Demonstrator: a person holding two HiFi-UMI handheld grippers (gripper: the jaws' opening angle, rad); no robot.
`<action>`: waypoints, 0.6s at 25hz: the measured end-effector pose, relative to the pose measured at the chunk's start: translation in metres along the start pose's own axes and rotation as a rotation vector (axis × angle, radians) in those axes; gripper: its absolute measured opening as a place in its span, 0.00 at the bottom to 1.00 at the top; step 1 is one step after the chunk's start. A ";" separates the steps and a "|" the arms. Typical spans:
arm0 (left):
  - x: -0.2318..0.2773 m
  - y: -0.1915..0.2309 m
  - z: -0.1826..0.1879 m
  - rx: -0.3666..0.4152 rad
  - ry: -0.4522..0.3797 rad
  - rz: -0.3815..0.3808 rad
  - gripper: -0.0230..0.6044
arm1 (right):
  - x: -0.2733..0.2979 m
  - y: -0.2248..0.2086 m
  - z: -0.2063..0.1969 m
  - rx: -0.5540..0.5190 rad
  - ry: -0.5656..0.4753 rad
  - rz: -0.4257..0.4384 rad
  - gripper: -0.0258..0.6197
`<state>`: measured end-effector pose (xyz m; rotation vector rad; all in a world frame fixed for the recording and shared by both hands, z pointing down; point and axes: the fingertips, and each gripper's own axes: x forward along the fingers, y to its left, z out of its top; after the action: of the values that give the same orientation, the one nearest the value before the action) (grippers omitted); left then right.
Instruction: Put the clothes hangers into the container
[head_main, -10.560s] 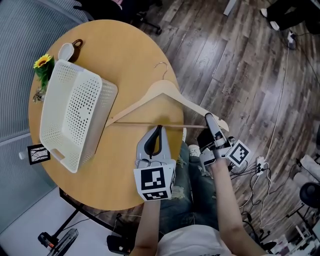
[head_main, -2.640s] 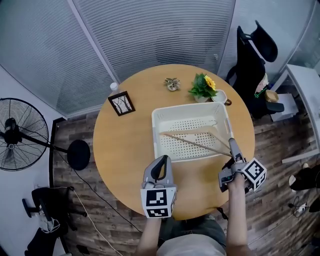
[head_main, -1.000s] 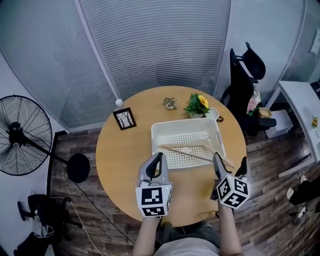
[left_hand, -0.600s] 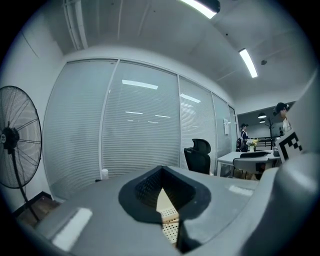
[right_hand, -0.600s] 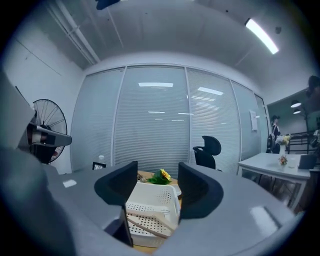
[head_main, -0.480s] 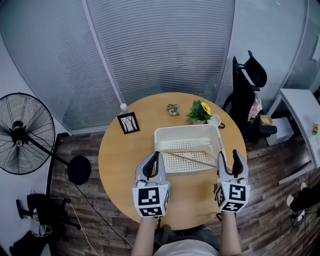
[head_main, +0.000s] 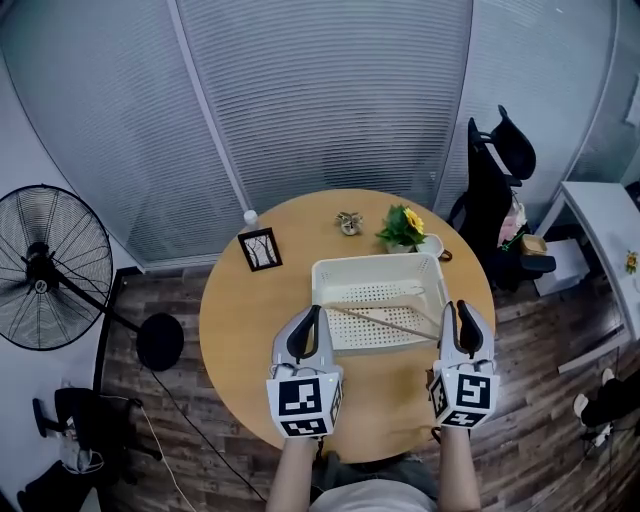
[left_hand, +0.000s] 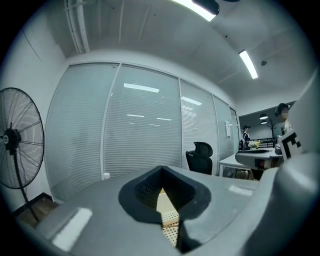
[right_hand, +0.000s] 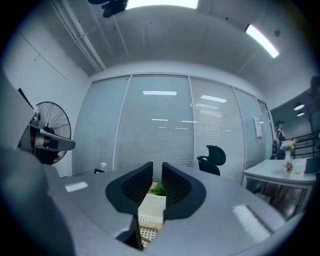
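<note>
Left gripper (head_main: 311, 312): over the table's near edge, jaws together, empty. Right gripper (head_main: 457, 306): jaws have just been closing, a narrow gap remains, nothing between them. Round table (head_main: 240, 320). White perforated basket (head_main: 375, 262): holds the clothes hanger (head_main: 385, 322), apparently wooden, lying slantwise. Beyond: picture frame (head_main: 260, 249), potted sunflower (head_main: 403, 228).

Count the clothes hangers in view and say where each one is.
1. The wooden hanger lies inside the white basket on the round table, across its perforated floor. No other shows; the basket walls could hide one.
</note>
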<state>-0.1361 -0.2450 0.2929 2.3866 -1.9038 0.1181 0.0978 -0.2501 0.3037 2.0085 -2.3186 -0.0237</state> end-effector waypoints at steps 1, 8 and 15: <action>0.000 0.000 0.001 0.002 -0.002 0.000 0.04 | 0.000 0.000 0.001 -0.003 -0.003 0.000 0.16; 0.000 -0.001 0.006 0.006 -0.018 -0.001 0.04 | -0.003 -0.005 0.007 -0.012 -0.029 -0.014 0.08; -0.002 -0.004 0.004 -0.004 -0.017 -0.004 0.04 | -0.006 -0.004 0.007 -0.014 -0.030 -0.004 0.08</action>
<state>-0.1331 -0.2427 0.2885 2.3968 -1.9046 0.0944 0.1019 -0.2448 0.2963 2.0195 -2.3255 -0.0706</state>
